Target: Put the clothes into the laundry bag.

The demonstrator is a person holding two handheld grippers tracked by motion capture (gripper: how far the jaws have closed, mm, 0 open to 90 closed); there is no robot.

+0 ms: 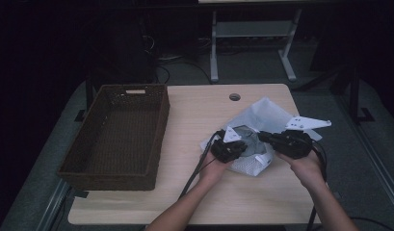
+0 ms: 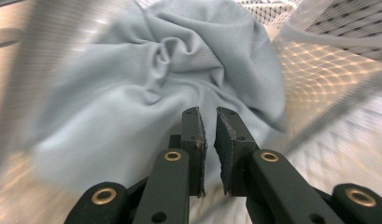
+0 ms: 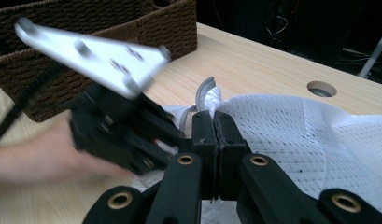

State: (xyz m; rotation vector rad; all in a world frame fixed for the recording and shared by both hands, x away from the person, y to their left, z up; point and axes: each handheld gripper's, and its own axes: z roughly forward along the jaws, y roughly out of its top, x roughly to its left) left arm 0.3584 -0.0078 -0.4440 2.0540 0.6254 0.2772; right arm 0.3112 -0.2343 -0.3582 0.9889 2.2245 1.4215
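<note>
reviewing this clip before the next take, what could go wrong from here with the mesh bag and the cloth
The left gripper has a slight gap between its jaws and no grey cloth caught between them, so pulling back now may leave the cloth in the bag. The right gripper pinches only the rim of the white mesh bag; the mesh could slip free or snag. The bag lies unanchored on the table, so it may slide.

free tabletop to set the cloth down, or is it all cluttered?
Bare table between the wicker basket and the white mesh bag, a strip along the near edge, and the far edge around the cable hole. The basket's inside looks empty too. Crowded on the right, where both grippers work the bag and the grey cloth.
</note>
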